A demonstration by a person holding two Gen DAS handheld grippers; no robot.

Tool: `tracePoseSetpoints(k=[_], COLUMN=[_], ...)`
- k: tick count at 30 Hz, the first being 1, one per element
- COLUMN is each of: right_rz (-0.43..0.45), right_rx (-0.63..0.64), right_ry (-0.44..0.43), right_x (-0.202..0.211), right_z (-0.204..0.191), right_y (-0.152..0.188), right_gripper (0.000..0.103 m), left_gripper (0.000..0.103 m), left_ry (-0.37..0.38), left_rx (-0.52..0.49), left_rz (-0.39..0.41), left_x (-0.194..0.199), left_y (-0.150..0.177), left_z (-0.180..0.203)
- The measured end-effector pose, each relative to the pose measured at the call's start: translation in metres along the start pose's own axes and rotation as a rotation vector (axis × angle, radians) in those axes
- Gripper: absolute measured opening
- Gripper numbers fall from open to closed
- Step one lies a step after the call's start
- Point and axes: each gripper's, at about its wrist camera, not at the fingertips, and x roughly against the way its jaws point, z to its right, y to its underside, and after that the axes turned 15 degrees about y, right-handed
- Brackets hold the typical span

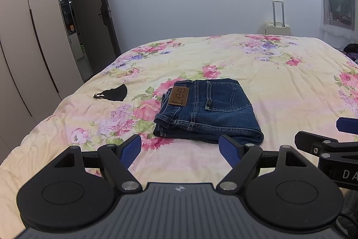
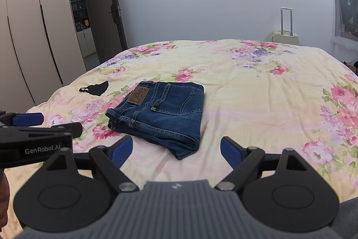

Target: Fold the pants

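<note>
While folded jeans [image 1: 208, 109] are laid on the floral bedspread [image 1: 279, 86], left gripper [image 1: 181, 149] and right gripper [image 2: 176, 149] are held wide apart, empty, just short of them.

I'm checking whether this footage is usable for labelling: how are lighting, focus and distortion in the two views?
Left wrist view: soft, even indoor light, the jeans sharp enough to read the Lee patch, strong fisheye bending of the wardrobe. Right wrist view: same flat light, no glare, the bed bulging, corners vignetted dark.
</note>
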Motion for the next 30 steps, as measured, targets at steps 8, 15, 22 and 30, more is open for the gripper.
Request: tracePoseSetpoints(k=[8, 15, 22, 30], right_rz=[0.001, 0.004, 0.004, 0.004], right_rx=[-0.003, -0.009, -0.015, -0.015], right_ry=[0.003, 0.008, 0.009, 0.008], right_x=[0.0, 0.001, 0.003, 0.003], right_z=[0.0, 0.0, 0.0, 0.0], right_y=[0.0, 0.001, 0.0, 0.0], right_gripper=[0.082, 0.082, 0.082, 0.082], left_gripper=[0.093, 0.093, 0.093, 0.093], left_ry=[0.006, 0.002, -0.006, 0.006], left_rx=[0.008, 0.002, 0.006, 0.016], left_rz=[0.028, 0.044, 0.051, 0.062], left_x=[0.005, 0.007, 0.009, 0.012], left_y=[0.0, 0.0, 0.0, 0.001], left_z=[0.001, 0.002, 0.0, -0.001])
